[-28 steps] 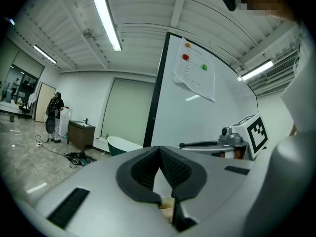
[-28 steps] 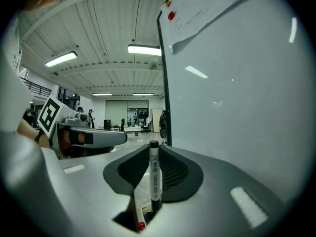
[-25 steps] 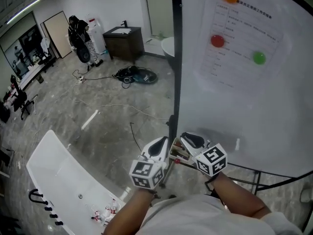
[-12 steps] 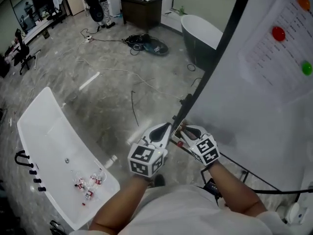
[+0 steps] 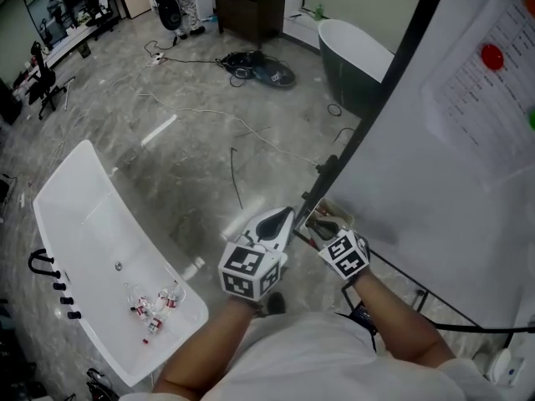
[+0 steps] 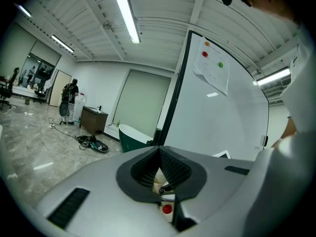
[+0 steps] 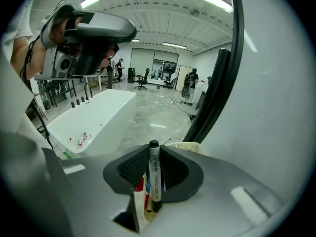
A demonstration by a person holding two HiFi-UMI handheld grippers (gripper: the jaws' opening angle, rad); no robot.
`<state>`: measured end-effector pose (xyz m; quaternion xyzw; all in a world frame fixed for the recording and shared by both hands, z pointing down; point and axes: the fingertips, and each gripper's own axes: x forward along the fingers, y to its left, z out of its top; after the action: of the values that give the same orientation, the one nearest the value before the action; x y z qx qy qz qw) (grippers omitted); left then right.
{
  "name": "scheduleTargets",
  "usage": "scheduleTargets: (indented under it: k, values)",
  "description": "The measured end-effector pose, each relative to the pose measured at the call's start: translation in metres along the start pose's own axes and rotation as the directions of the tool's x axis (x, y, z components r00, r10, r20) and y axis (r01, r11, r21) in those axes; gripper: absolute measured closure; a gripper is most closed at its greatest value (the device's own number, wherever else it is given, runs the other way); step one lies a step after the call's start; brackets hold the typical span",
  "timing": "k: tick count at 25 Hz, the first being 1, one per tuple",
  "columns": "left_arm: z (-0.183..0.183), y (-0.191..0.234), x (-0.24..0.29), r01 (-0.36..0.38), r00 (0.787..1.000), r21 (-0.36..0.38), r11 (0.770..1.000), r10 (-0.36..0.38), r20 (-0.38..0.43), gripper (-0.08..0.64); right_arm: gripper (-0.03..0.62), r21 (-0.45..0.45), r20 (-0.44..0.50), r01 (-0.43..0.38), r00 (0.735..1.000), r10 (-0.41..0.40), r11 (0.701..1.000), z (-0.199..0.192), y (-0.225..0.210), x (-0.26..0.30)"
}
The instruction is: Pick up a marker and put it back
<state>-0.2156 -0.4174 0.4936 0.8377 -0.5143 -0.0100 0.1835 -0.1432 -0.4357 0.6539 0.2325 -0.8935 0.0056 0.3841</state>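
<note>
In the right gripper view a white marker [image 7: 155,177] with a black cap stands upright between the ribbed pads of my right gripper [image 7: 154,151], which is shut on it. Its lower end reaches down among a red marker [image 7: 140,184] and a blue one in a cream holder box [image 7: 190,146]. In the head view the right gripper [image 5: 324,226] is at that box [image 5: 333,215], at the whiteboard's lower left corner. My left gripper [image 5: 280,221] hangs just to the left, jaws shut and empty [image 6: 159,152]. Below its pads a red cap [image 6: 167,209] shows in the box.
The whiteboard [image 5: 435,149] with its black frame [image 5: 372,107] fills the right side. A white bathtub [image 5: 84,224] with small items inside lies at the left. A dark green tub [image 5: 355,53] and loose cables [image 5: 251,65] lie on the marble floor farther off.
The head view has swung down from the whiteboard toward the floor. Both grippers stay close together at the board's corner, and the right one has edged toward the holder box.
</note>
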Motion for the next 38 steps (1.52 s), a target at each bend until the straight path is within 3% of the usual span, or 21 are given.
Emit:
scheduleTargets:
  k: [10,13,16,18,21,25,29,33,38]
  values:
    - [-0.003,-0.005,-0.006,0.000,1.000,0.000,1.000,0.000,-0.004,0.558,0.480,0.047,0.031,-0.026,0.999,0.024,0.999,0.005,0.009,-0.003]
    - [0.001,-0.009,-0.005,0.006,1.000,0.014,1.000,-0.006,0.000,0.558,0.486,0.075,0.093,-0.010,0.996,0.003,0.997,0.018,0.005,-0.017]
    - [0.011,-0.018,-0.006,0.016,1.000,0.032,0.999,-0.017,0.011,0.558,0.538,0.100,0.187,0.031,0.981,-0.049,0.995,0.044,-0.003,-0.048]
    - [0.022,-0.026,-0.003,0.032,0.999,0.052,0.998,-0.033,0.022,0.558,0.588,0.105,0.251,0.075,0.963,-0.100,0.992,0.063,-0.010,-0.072]
    - [0.044,-0.041,0.003,0.059,0.997,0.097,0.994,-0.064,0.043,0.558,0.589,0.154,0.349,0.117,0.922,-0.165,0.981,0.092,-0.021,-0.111]
    - [0.080,-0.063,0.011,0.092,0.991,0.164,0.982,-0.107,0.084,0.558,0.589,0.281,0.483,0.119,0.840,-0.247,0.952,0.129,-0.043,-0.169]
    - [0.105,-0.079,0.013,0.094,0.987,0.204,0.974,-0.119,0.112,0.558,0.589,0.337,0.564,0.109,0.772,-0.293,0.935,0.157,-0.055,-0.214]
    - [0.116,-0.091,0.018,0.082,0.987,0.228,0.970,-0.111,0.117,0.558,0.591,0.346,0.599,0.110,0.738,-0.310,0.932,0.172,-0.061,-0.235]
    - [0.122,-0.099,0.021,0.086,0.986,0.249,0.965,-0.118,0.114,0.558,0.591,0.347,0.616,0.114,0.721,-0.318,0.931,0.175,-0.062,-0.244]
